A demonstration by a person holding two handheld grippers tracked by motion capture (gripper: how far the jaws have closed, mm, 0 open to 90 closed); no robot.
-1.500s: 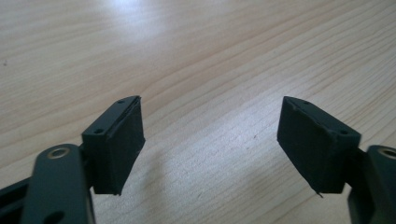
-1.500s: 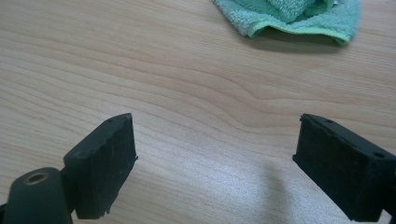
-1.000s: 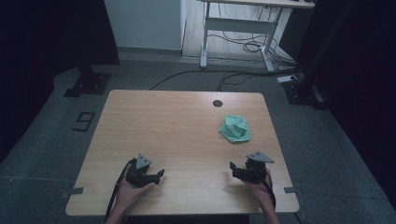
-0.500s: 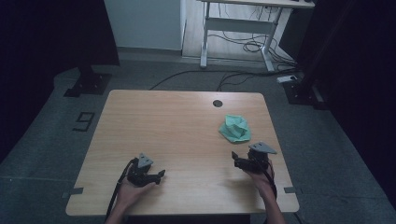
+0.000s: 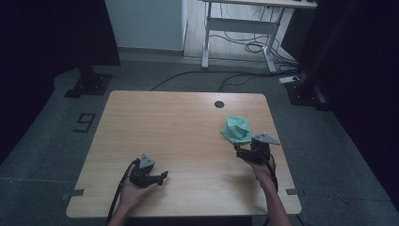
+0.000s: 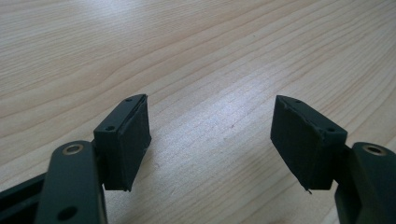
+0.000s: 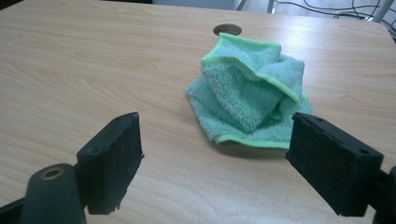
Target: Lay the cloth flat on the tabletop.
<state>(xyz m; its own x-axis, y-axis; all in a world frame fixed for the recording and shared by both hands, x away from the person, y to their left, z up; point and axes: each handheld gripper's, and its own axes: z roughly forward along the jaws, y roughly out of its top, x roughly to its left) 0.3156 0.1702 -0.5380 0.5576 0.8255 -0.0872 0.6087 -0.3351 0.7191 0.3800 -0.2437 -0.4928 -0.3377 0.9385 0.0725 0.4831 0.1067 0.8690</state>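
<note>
A crumpled green cloth (image 5: 236,129) (image 7: 250,98) lies on the right side of the wooden table (image 5: 179,127). My right gripper (image 5: 241,151) (image 7: 219,163) hovers just short of it, open, with the cloth ahead of its jaws and slightly right. My left gripper (image 5: 160,178) (image 6: 212,140) rests low near the table's front left, open with bare wood between its pads.
A dark round hole (image 5: 219,104) (image 7: 227,29) sits in the table near the far edge, behind the cloth. A white desk frame (image 5: 240,28) with cables stands on the floor beyond the table. Black stand bases (image 5: 87,84) flank the far corners.
My right gripper has moved forward toward the green cloth. The left gripper has stayed in place.
</note>
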